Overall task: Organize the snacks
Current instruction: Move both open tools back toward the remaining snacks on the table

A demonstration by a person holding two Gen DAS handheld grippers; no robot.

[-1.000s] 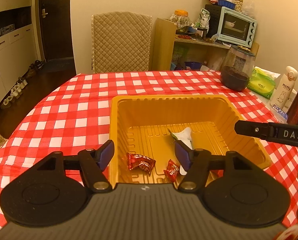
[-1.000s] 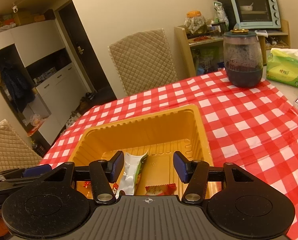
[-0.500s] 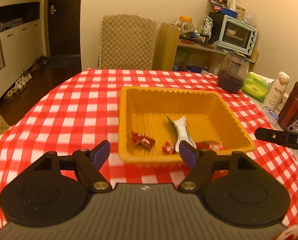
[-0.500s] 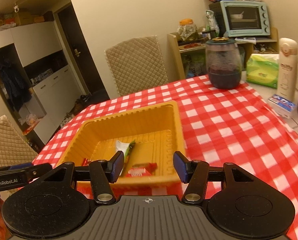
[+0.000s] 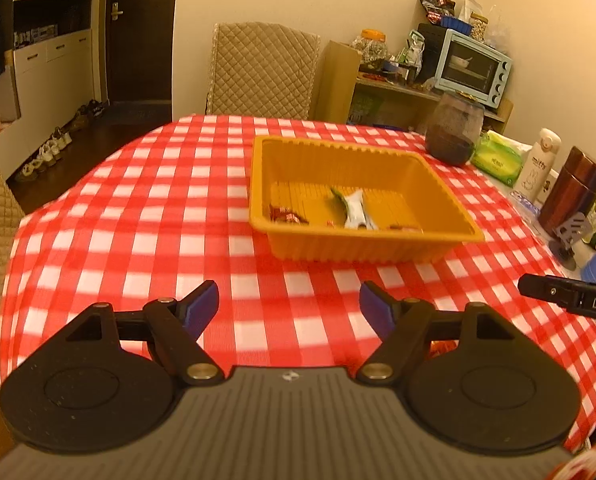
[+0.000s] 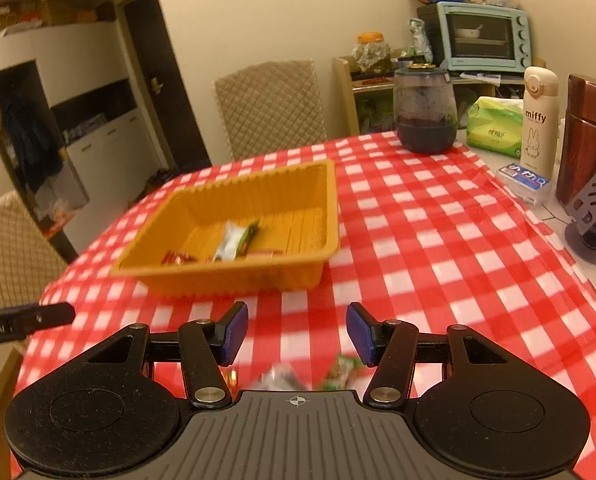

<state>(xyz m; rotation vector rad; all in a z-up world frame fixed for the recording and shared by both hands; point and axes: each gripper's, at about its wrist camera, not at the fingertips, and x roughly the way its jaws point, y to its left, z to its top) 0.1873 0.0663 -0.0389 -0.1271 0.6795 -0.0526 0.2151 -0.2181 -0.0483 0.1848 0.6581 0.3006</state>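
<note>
Left gripper (image 5: 289,307) jaws apart and empty above the checked tablecloth (image 5: 146,216), right gripper (image 6: 296,333) parted, nothing held, yellow tray (image 5: 361,246) beyond, white-green packet (image 5: 353,213) inside

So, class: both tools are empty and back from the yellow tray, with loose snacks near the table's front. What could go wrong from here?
1. The snacks by the right tool sit blurred and half hidden under its body, so a grab could easily miss.
2. The checked tablecloth may bunch if the tips scrape it.
3. The light yellow tray could slide if a tool nudges its rim while dropping a snack in.
</note>
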